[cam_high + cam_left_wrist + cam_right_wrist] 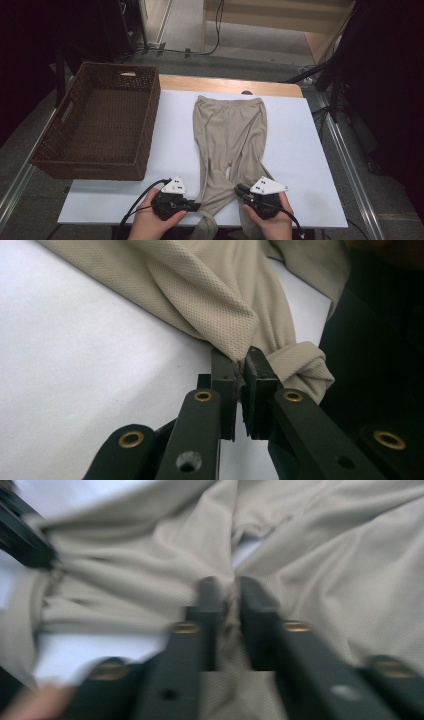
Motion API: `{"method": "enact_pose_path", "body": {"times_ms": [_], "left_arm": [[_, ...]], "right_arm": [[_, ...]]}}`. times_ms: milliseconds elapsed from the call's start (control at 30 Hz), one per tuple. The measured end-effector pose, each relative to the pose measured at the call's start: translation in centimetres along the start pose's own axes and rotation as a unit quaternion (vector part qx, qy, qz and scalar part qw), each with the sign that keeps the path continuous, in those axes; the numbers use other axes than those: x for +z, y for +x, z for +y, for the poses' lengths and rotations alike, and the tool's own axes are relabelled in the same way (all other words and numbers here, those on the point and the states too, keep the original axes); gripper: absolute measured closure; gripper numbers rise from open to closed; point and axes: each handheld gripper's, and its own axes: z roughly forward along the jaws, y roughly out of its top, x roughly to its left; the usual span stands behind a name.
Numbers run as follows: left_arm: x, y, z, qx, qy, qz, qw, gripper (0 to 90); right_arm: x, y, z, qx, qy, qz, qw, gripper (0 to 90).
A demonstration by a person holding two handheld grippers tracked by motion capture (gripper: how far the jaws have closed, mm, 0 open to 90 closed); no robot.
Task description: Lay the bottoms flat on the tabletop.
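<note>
Trousers [230,135] lie on white table [300,165], wicker basket [100,125] beside.

A: So where's everything relative to the wicker basket [97,125]?

B: Beige trousers [230,135] lie flat just right of it on the white surface [295,150], waistband at the far end. Left tongs [196,204] sit below the basket's near right corner at one leg end, right tongs [239,190] farther right on the other leg.

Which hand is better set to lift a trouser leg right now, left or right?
Left. The left gripper is already clamped on the trousers cuff; the right gripper looks slightly open over loose fabric.
</note>
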Motion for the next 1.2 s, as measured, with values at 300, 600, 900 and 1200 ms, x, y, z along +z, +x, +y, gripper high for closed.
{"method": "enact_pose_path", "body": {"times_ms": [300, 600, 900, 1200], "left_arm": [[0.0, 0.1, -0.1, -0.001, -0.005, 0.003, 1.0000, 85.5], [0.0, 0.2, -0.1, -0.004, -0.010, 0.002, 0.9999, 85.6], [-0.3, 0.4, 0.0, -0.013, -0.024, -0.003, 0.9996, 85.6], [-1.5, 0.7, -0.4, -0.011, -0.015, -0.014, 0.9997, 85.6]], "right_arm": [[-2.6, 4.0, -1.0, -0.024, -0.041, 0.080, 0.9956, 67.1], [0.3, 6.9, -2.2, -0.062, 0.008, 0.131, 0.9894, 64.4], [0.2, 8.2, -1.8, -0.075, 0.018, 0.138, 0.9874, 88.5], [-1.0, 11.5, 0.3, -0.112, -0.015, 0.193, 0.9748, 71.8]]}}
